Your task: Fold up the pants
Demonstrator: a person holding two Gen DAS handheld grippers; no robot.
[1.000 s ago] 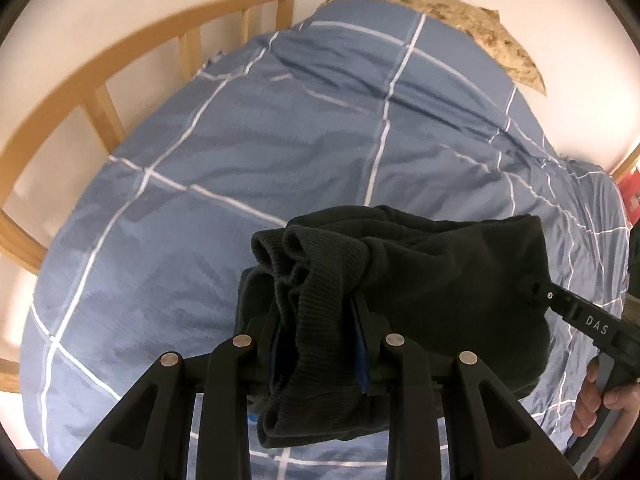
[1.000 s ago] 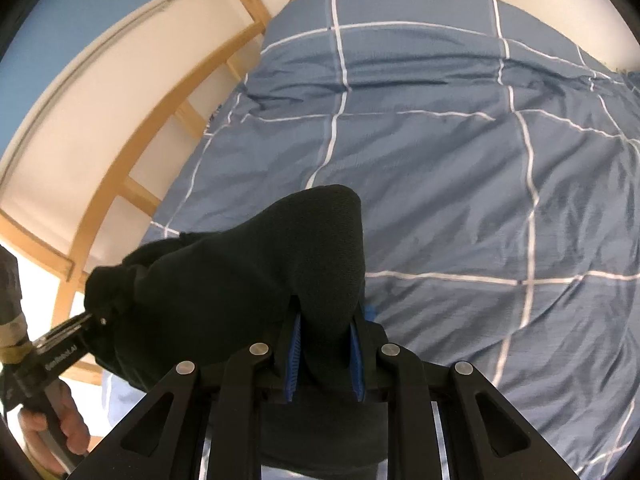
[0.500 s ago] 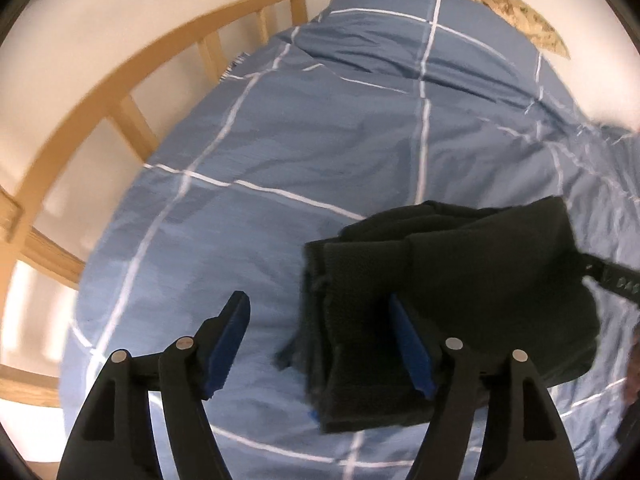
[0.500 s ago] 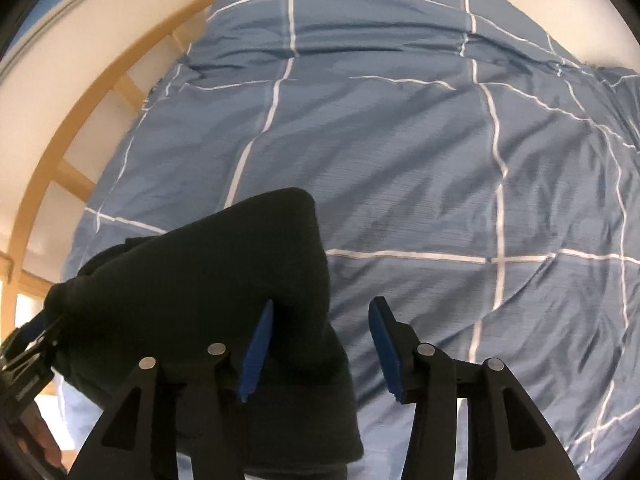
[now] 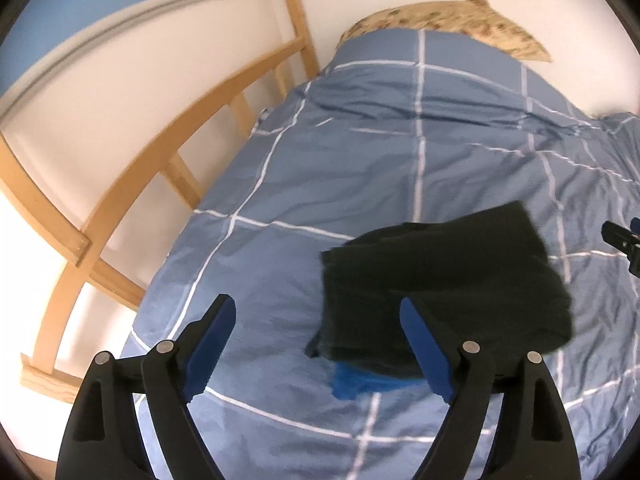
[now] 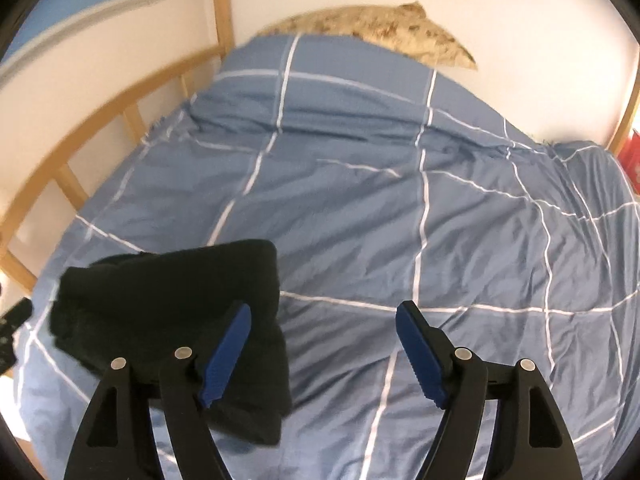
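The pants point(image 5: 444, 292) lie as a compact dark bundle on the blue checked duvet point(image 5: 320, 160), toward its near edge, with several layers stacked and the side edges showing as uneven steps. A strip of bright blue fabric point(image 5: 360, 380) shows under the bundle's near side; what it is cannot be told.

Your left gripper point(image 5: 316, 344) has its jaws opening, and nothing is between them: the bundle sits just beyond and to the right of its right pad. Your right gripper point(image 6: 324, 352) is likewise opening and empty, with the bundle point(image 6: 172, 312) lying beside and partly behind its left finger. Neither pad presses on cloth.

Risks, as judged from this position:
- The stacked layers look loose at the left side of the bundle. A pad that brushes them on withdrawal could drag the top layer and undo the fold.
- The bundle rests near the duvet's near edge, so a nudge toward you could slide it off.
- The soft, wrinkled duvet gives no firm base; pressing down unevenly could tilt the stack.

Open room is ample: the duvet is bare beyond and to the right of the bundle. The wooden bed rail point(image 5: 120, 200) bounds the left side, and the patterned pillow point(image 6: 380, 36) lies at the far end, well apart.
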